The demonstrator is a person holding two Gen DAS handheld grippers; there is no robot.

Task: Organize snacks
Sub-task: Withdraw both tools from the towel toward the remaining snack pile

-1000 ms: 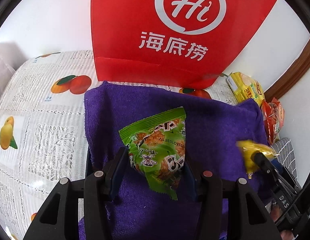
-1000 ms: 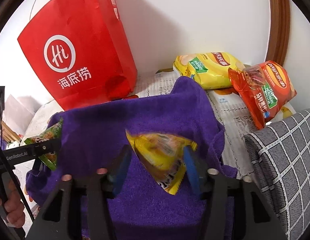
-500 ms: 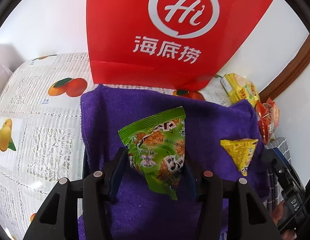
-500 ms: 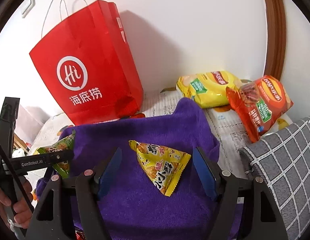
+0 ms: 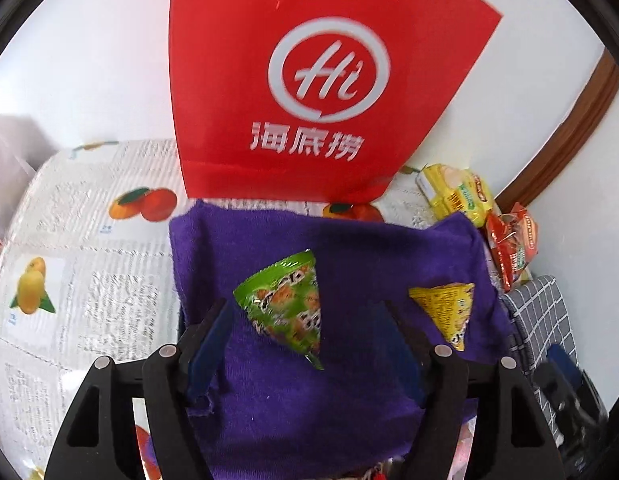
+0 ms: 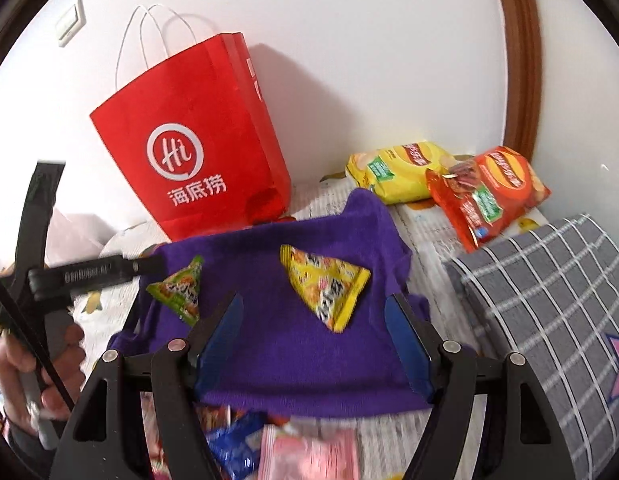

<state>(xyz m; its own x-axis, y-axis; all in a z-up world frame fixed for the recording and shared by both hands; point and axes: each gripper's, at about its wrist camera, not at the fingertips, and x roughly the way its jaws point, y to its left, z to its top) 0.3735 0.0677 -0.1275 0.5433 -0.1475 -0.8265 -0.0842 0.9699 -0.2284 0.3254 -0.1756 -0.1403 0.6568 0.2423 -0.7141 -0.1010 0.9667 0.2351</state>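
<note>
From the left wrist, the left gripper has just been opening and its jaws stand wide apart with nothing gripped — the green packet lies loose on the purple towel, between the blue pads but clear of both. The yellow packet lies further right on the same towel, with the red bag standing behind it. The risk here, I think, is a careless pull-back: a pad could clip the green packet's tail and drag it off its spot. From the right wrist, the right gripper has also just been opening and grips nothing; the yellow packet sits flat ahead of its jaws, apart from the green one. Loose wrappers crowd the table under this gripper — blurred, so I cannot tell what they are. Reaching down for one could snag the towel's front edge and shift both packets. The chip bags lean together at the wall and may slide if nudged.
</note>
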